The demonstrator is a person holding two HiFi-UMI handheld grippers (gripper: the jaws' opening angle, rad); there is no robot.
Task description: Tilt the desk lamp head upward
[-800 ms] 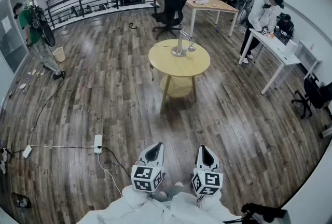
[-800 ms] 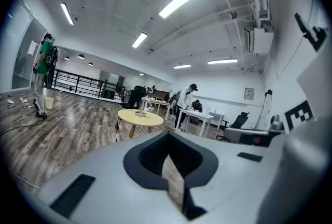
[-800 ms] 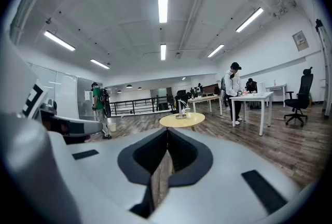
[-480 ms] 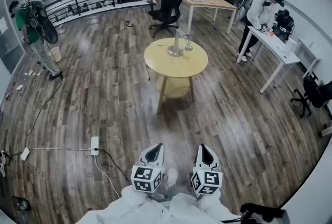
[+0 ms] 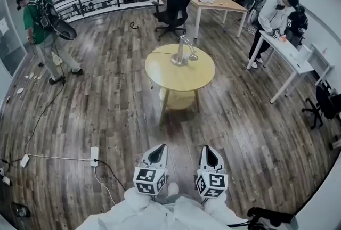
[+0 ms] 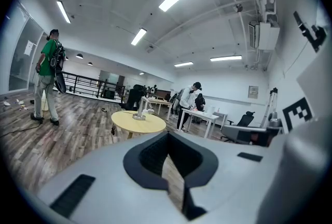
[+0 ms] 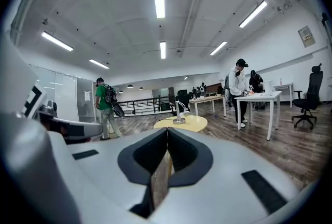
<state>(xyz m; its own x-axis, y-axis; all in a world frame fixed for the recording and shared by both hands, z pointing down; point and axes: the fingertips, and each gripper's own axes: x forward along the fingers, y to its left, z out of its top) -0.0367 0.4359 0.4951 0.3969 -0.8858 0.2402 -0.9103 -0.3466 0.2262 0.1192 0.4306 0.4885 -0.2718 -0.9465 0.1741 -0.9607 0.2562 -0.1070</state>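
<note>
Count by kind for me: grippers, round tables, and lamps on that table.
Grippers: 2 (left gripper, right gripper)
Round table: 1
Lamp: 1
Total: 4

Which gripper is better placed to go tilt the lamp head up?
Right, narrowly. Both the left gripper and the right gripper are shut, empty and far from the table. The lamp stands about midway ahead, but its head sits on its right side.
</note>
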